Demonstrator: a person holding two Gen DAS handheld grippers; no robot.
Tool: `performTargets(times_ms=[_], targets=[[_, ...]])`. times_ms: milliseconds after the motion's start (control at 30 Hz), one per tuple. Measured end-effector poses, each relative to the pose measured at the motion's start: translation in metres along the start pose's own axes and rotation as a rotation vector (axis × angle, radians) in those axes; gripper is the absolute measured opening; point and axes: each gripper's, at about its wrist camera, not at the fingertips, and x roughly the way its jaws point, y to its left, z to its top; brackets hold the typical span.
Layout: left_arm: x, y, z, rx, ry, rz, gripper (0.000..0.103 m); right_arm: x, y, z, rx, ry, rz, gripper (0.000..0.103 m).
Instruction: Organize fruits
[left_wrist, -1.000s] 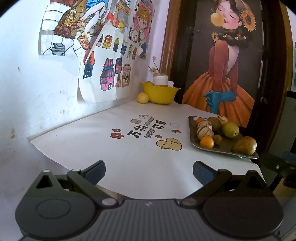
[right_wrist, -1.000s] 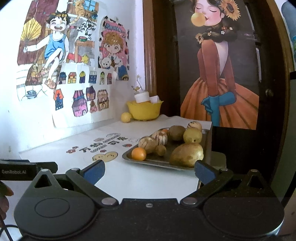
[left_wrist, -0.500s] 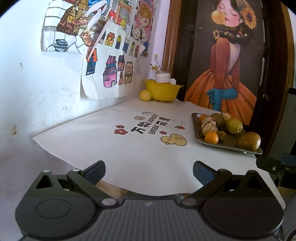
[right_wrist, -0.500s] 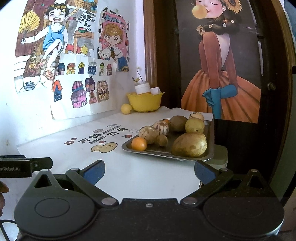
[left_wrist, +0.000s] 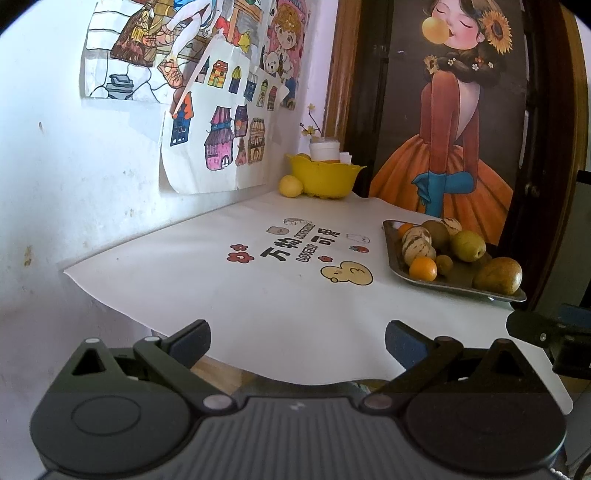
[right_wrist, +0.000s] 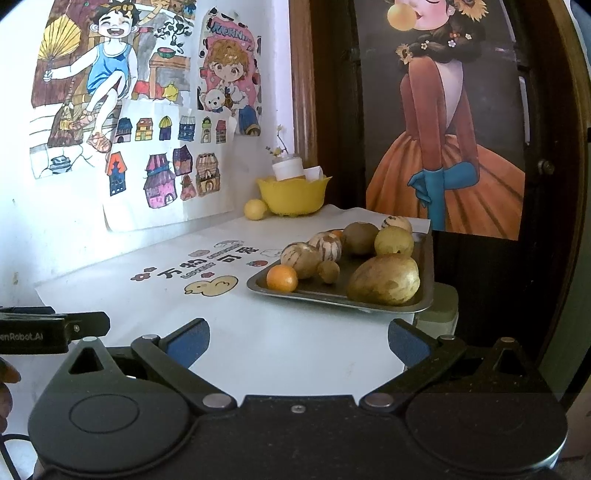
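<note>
A metal tray (left_wrist: 458, 290) (right_wrist: 334, 297) at the table's right edge holds several fruits: a small orange (left_wrist: 423, 268) (right_wrist: 282, 278), striped melons (left_wrist: 416, 243) (right_wrist: 300, 259), a yellow-green pear (left_wrist: 468, 246) (right_wrist: 393, 242) and a large brown mango (left_wrist: 498, 275) (right_wrist: 384, 279). A yellow bowl (left_wrist: 323, 179) (right_wrist: 292, 196) stands at the far corner with a lemon (left_wrist: 290, 185) (right_wrist: 255, 209) beside it. My left gripper (left_wrist: 297, 341) hangs open over the table's near edge. My right gripper (right_wrist: 298, 341) is open, short of the tray. Both are empty.
A white cloth with printed cartoons (left_wrist: 295, 254) covers the table. Drawings hang on the wall to the left; a poster of a girl in an orange dress (left_wrist: 447, 162) covers the dark door behind. A white cup (right_wrist: 287, 170) sits in the bowl.
Both grippers have drifted slightly, so the views shift a little and the tray sits nearer the right gripper. Nothing on the table has moved. Both stay open.
</note>
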Motion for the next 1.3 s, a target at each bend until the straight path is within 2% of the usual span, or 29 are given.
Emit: performTargets(times_ms=[1300], targets=[[-0.0016, 0.0031, -0.0004, -0.006, -0.003, 0.007, 0.103, 0.0005, 0.0042, -0.0030, -0.015, 0.015, 0.015, 0.102]])
